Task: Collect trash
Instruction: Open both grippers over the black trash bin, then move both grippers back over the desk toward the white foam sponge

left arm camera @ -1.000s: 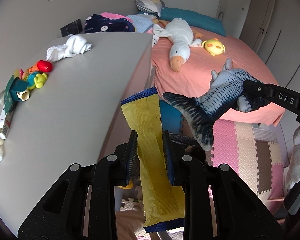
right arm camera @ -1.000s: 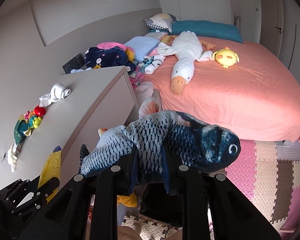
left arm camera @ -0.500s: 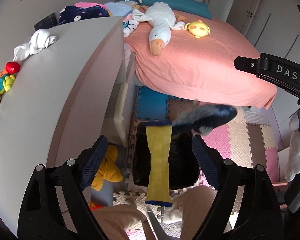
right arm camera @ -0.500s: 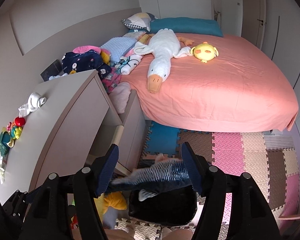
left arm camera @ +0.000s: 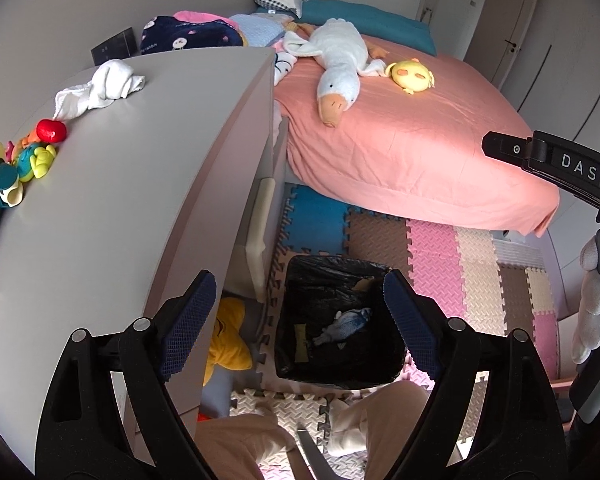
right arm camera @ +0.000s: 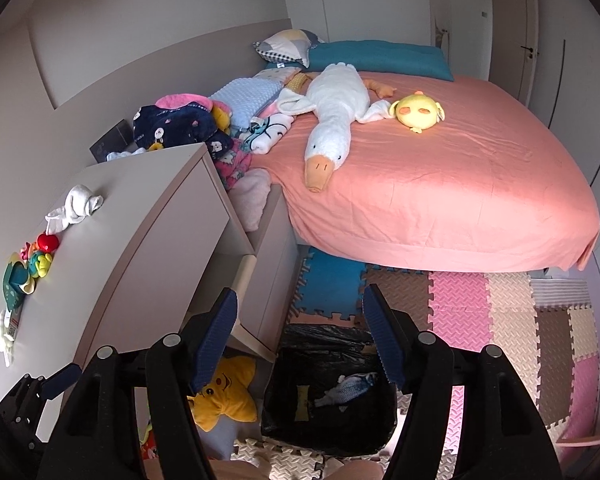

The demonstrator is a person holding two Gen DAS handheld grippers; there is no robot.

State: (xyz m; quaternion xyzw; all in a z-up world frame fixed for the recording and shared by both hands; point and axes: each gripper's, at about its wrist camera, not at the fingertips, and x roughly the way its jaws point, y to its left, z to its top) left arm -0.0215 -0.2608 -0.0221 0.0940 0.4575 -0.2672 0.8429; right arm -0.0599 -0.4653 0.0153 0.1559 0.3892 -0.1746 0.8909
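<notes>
Bedroom scene, big pink bed (right arm camera: 440,184) filling most of the view with a white goose plush (right arm camera: 332,120) and a little yellow chick plush (right arm camera: 418,111) lying on it, foam puzzle mats (right arm camera: 492,312) covering the floor beside it. Left of that is the grey table (left arm camera: 112,208) with a balled white sock (left arm camera: 108,86) and a cluster of small bright toys (left arm camera: 32,156) along its far edge

Down on the mats sits the black-lined bin (left arm camera: 336,320), right below both tools. Inside it I can see the fish plush (left arm camera: 346,324) and the flat yellow wrapper (left arm camera: 300,342) lying side by side at the bottom, so that's where the collected stuff is. A yellow star plush (right arm camera: 220,400) lies on the floor just beside the bin, outside it

Left tongs (left arm camera: 296,320) are spread wide with nothing in them, right tongs (right arm camera: 300,344) same deal, wide apart and empty, both hovering above the bin

My read: the drop step looks finished for these two items. Next move would probably be picking another bit of trash, maybe something off the table, which means swinging one tool over there and closing on it cleanly without dragging the toys along
</notes>
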